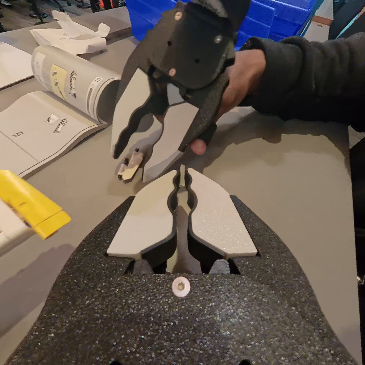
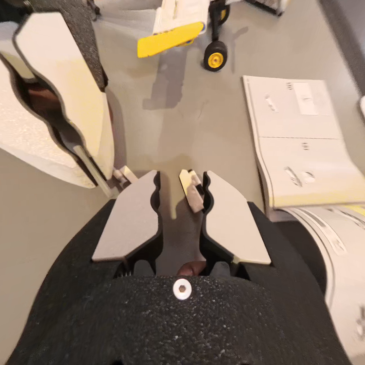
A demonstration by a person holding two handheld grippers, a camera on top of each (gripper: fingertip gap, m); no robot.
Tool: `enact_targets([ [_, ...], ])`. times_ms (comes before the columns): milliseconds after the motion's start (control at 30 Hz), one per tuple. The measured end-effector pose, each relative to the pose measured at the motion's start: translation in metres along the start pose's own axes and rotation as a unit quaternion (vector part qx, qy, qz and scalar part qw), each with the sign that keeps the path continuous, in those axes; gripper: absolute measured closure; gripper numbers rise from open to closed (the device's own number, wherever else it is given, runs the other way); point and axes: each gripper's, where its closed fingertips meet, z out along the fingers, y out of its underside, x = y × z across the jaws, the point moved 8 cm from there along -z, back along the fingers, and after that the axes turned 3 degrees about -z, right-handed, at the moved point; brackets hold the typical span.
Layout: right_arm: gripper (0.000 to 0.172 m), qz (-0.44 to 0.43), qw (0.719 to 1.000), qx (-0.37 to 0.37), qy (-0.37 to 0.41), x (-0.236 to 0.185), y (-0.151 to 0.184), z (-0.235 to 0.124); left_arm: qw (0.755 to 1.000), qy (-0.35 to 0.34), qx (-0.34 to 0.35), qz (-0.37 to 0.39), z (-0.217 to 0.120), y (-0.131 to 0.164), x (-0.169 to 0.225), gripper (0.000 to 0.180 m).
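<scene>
- Pinching a thin grey rod [image 1: 182, 177] at its tips, my left gripper [image 1: 182, 173] sits low over the grey table [image 1: 276, 197], pads pressed on it.
- R gripper [image 2: 181, 173] stands spread wide; a small grey-and-cream brick piece [image 2: 192, 190] lies on the table between its fingers, nearer the R one, contact unclear.
- Left wrist view: that piece at 10 o'clock of the rod.
- Open instruction booklet [image 1: 45, 126] at 9, yellow-white model [image 1: 29, 207] at 8, blue bin [image 1: 266, 17] at 1.
</scene>
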Motion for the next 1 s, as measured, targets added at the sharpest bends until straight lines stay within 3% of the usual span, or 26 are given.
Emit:
enact_targets([
  [200,0.13,0.007,0.996,-0.064,-0.063,0.0,0.003,0.019,1.0,-0.004,0.01,-0.007,-0.014,0.004,-0.01,0.176],
  [333,0.137,-0.036,0.991,-0.091,-0.095,-0.013,0.018,-0.004,1.0,0.002,0.012,-0.009,-0.017,0.004,-0.011,0.176],
  [467,0.138,-0.025,0.988,-0.116,-0.103,-0.013,0.045,-0.035,1.0,0.014,0.01,-0.003,-0.016,0.004,-0.005,0.176],
  [667,0.136,0.016,0.998,-0.043,-0.033,-0.002,0.052,-0.06,1.0,0.022,0.006,0.002,-0.011,0.005,-0.002,0.176],
  [833,0.135,-0.053,0.998,-0.016,-0.02,0.02,0.04,-0.056,1.0,0.021,-0.005,0.005,-0.006,0.009,-0.003,0.176],
  [1000,0.136,-0.165,0.973,-0.106,-0.125,0.026,0.028,-0.045,1.0,0.016,-0.004,0.006,-0.008,0.009,-0.006,0.176],
])
